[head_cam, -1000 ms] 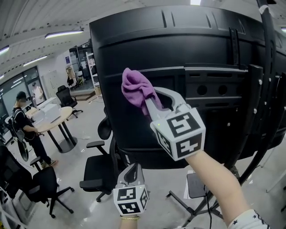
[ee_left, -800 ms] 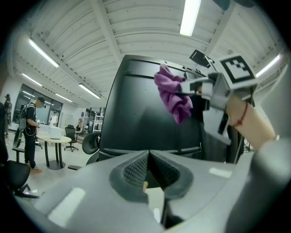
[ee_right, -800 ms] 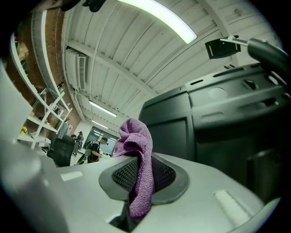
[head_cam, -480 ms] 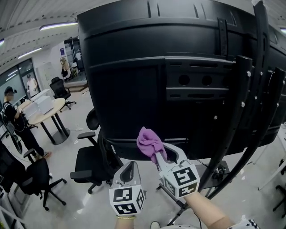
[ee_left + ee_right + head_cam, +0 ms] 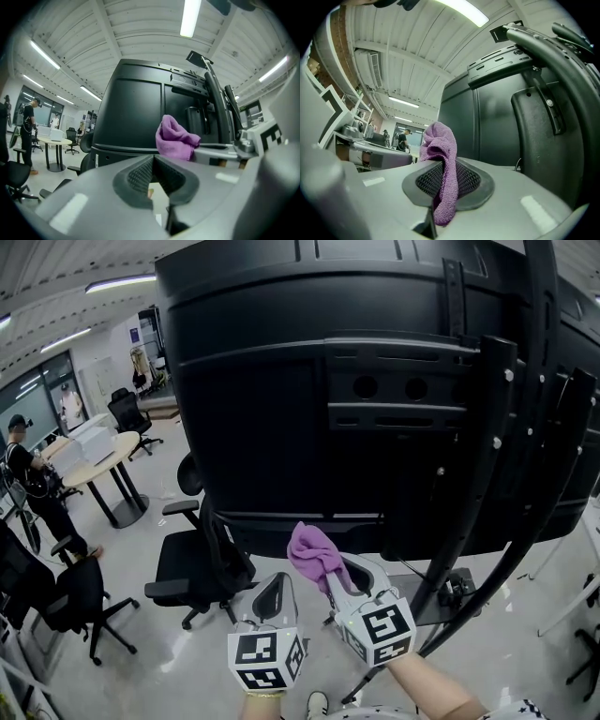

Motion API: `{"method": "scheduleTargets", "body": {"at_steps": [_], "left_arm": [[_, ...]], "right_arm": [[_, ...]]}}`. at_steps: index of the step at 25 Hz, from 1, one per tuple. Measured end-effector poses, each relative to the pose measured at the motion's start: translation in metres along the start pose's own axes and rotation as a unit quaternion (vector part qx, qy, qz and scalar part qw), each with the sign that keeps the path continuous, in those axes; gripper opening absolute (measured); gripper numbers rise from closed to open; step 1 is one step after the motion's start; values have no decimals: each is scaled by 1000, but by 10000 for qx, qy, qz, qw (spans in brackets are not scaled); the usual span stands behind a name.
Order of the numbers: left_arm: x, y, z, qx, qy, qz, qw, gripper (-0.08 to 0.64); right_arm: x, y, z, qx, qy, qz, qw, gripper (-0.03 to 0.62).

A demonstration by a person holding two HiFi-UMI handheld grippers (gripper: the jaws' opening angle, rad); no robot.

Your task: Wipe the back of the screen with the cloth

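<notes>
The black back of the big screen point(image 5: 281, 381) fills the upper head view. My right gripper point(image 5: 326, 570) is shut on a purple cloth point(image 5: 312, 552) and holds it up at the panel's lower edge; whether cloth and panel touch I cannot tell. In the right gripper view the cloth point(image 5: 440, 159) hangs pinched between the ribbed pads point(image 5: 464, 180), with the screen point(image 5: 487, 126) just ahead. My left gripper point(image 5: 274, 589) is low beside it, shut with nothing in it. From the left gripper point(image 5: 152, 171) view, the cloth point(image 5: 176, 138) shows to the right before the screen point(image 5: 136, 112).
Black stand arms point(image 5: 492, 465) run down the screen's right side to a floor base point(image 5: 455, 592). A black office chair point(image 5: 187, 563) stands under the screen's left corner. Farther left are a round table point(image 5: 103, 451) and a person point(image 5: 33, 488).
My right gripper has come down with the cloth from the upper middle of the panel to its lower edge. The left gripper has stayed low and shut.
</notes>
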State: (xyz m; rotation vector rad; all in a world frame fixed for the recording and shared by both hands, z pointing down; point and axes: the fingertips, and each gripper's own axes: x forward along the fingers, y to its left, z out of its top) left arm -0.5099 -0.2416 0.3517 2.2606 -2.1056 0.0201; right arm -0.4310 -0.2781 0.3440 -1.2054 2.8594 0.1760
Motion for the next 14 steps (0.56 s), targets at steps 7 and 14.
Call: {"method": "scheduleTargets", "body": {"at_steps": [7, 14], "left_arm": [[-9, -18, 3, 8, -52, 57, 10000, 8], [-16, -36, 1, -2, 11, 100, 9999, 8]], "right_arm": [[-19, 1, 2, -110, -75, 64, 9999, 49], [-38, -5, 1, -29, -7, 106, 9999, 48]]}}
